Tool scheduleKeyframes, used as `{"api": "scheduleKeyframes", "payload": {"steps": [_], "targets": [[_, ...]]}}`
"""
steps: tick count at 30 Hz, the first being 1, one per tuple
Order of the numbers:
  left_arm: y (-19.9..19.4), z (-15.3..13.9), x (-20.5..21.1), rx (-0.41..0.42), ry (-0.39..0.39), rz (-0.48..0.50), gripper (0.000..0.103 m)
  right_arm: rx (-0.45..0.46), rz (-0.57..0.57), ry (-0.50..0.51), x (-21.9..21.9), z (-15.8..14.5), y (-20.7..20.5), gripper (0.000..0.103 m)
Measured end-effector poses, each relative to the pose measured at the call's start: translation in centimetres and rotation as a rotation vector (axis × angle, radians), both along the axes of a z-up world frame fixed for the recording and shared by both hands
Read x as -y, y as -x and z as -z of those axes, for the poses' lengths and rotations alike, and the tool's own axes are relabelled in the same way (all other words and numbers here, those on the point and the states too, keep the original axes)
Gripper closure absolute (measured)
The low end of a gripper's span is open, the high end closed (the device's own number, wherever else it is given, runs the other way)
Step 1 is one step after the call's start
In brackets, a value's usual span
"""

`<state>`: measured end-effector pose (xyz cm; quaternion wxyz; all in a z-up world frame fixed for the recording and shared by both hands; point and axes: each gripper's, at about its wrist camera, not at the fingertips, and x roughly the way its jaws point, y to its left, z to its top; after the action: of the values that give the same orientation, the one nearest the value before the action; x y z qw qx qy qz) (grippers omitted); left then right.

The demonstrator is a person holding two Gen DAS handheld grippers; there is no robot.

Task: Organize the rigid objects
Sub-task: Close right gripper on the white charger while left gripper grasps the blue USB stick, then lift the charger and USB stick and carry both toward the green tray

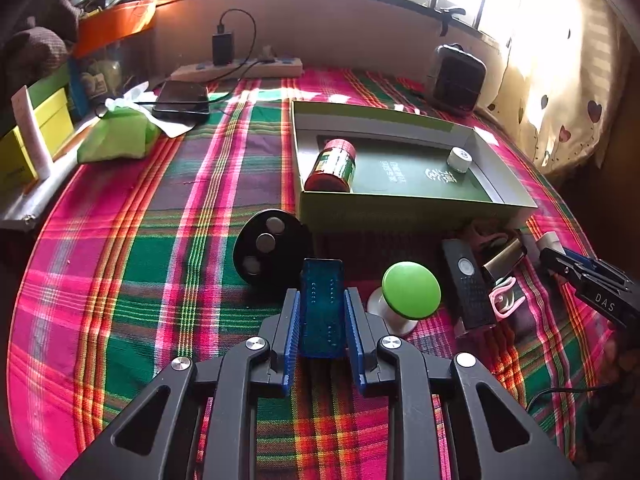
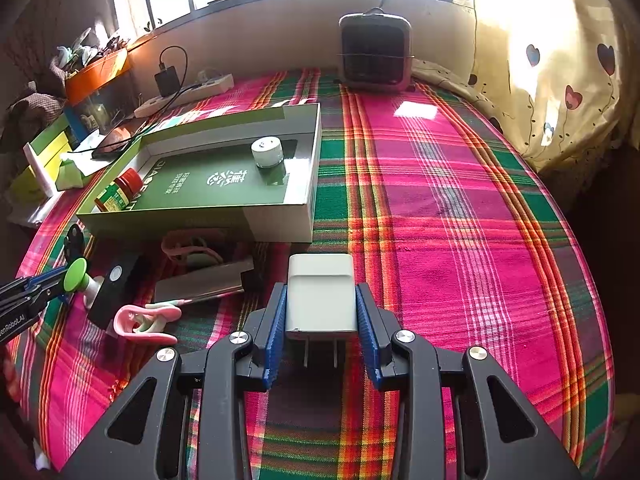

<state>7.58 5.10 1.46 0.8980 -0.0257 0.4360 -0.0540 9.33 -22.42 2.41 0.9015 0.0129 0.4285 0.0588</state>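
The green box (image 2: 276, 224) already holds a red-lidded jar (image 1: 332, 166) and a white jar (image 2: 267, 153) (both near its walls). Either carried piece could clip the rim and slip. The right gripper (image 2: 321, 312) clamps a white charger (image 2: 321, 296); the left gripper (image 1: 322, 312) clamps a blue block (image 1: 321, 308), both low over the cloth.
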Motion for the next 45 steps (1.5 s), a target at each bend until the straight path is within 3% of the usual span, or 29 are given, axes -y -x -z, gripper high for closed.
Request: {"api": "scheduleKeyframes", "payload": {"steps": [13, 19, 29, 38, 45], "targets": [[-0.5, 0.2, 0.3, -0.015, 0.001, -0.002, 0.081, 0.01, -0.008, -0.004, -0.2, -0.3, 0.1, 0.068], [-0.4, 0.7, 0.4, -0.018, -0.04, 0.01, 0.077, 0.01, -0.012, -0.003, -0.3, -0.3, 0.2, 0.068], [-0.5, 0.6, -0.4, -0.014, -0.002, -0.005, 0.079, 0.013, -0.014, -0.003, -0.3, -0.5, 0.2, 0.068], [-0.5, -2.5, -1.1, 0.047, 0.017, 0.013, 0.079, 0.036, -0.031, -0.007, -0.5, -1.9, -0.1, 0.068], [-2.9, -4.9, -1.5, 0.08, 0.055, 0.04, 0.079, 0.065, -0.071, -0.004, -1.5, -3.4, -1.2, 0.068]]}}
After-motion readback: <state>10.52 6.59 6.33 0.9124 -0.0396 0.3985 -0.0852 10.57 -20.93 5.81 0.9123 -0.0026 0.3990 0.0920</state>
